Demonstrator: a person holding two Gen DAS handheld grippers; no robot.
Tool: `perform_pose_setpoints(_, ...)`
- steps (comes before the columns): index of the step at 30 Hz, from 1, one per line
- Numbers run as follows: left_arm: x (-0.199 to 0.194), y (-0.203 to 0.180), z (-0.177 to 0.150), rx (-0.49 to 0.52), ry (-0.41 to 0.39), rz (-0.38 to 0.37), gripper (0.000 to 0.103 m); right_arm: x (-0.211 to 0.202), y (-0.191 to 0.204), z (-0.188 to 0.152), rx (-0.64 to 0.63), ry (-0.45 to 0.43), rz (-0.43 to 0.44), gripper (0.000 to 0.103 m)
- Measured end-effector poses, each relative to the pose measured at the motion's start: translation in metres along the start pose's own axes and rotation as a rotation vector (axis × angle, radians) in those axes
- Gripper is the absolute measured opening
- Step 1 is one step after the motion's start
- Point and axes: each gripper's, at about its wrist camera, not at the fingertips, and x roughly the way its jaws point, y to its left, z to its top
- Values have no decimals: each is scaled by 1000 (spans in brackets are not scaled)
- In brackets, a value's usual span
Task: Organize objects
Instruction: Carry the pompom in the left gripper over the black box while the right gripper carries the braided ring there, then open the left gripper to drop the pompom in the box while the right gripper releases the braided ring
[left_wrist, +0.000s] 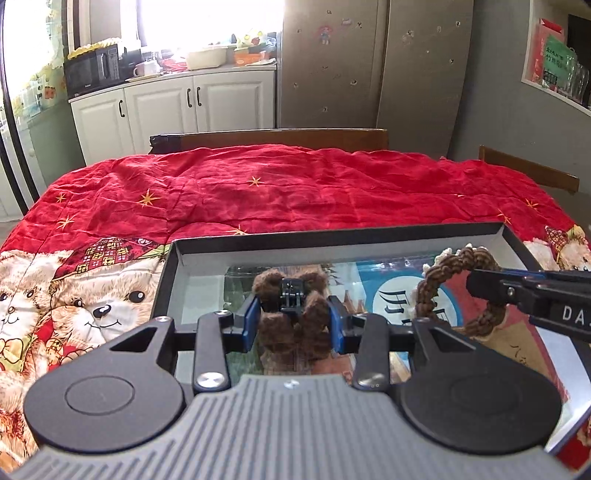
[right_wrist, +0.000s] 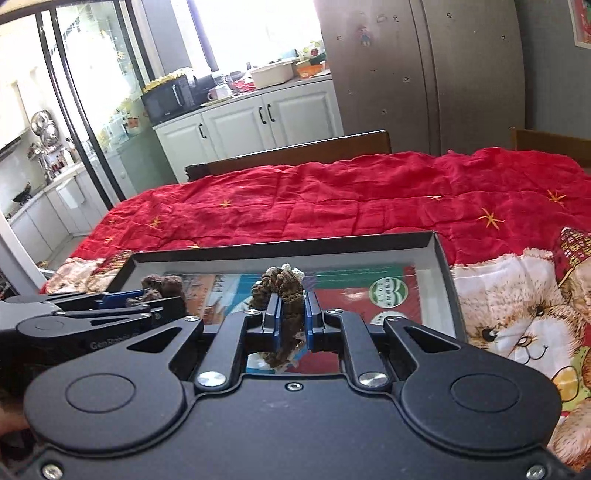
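A shallow black box (left_wrist: 168, 269) lies on the red quilt, its floor lined with printed packets. My left gripper (left_wrist: 293, 321) is shut on a fuzzy brown hair claw clip (left_wrist: 295, 332) and holds it over the box's left part. My right gripper (right_wrist: 291, 317) is shut on a brown braided scrunchie (right_wrist: 282, 284) with cream trim, over the box's middle. In the left wrist view the scrunchie (left_wrist: 443, 269) and the right gripper (left_wrist: 491, 286) show at the right. In the right wrist view the clip (right_wrist: 162, 288) and left gripper (right_wrist: 147, 299) show at the left.
The red teddy-bear quilt (left_wrist: 277, 188) covers the table. Wooden chair backs (left_wrist: 280, 138) stand behind it. White kitchen cabinets (left_wrist: 166, 107) and a steel fridge (left_wrist: 369, 62) are farther back. The box rim (right_wrist: 445, 266) rises at the right.
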Motion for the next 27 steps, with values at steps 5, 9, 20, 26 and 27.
perform_pose_setpoints(5, 6, 0, -1, -5, 11, 1, 44, 7, -4, 0, 2, 22, -23, 12)
perform_pose_setpoints(9, 7, 0, -1, 0, 21, 0, 50, 13, -6, -1, -1, 48, -42, 13)
perform_pose_setpoints(20, 9, -1, -2, 10, 30, 1, 58, 18, -7, -3, -6, 75, -62, 18)
perform_pose_setpoints(26, 6, 0, -2, 9, 19, 11, 74, 17, -7, -1, -4, 73, -72, 28)
perform_pose_setpoints(27, 6, 1, -2, 10, 18, 12, 74, 16, -8, -1, -5, 68, -74, 30)
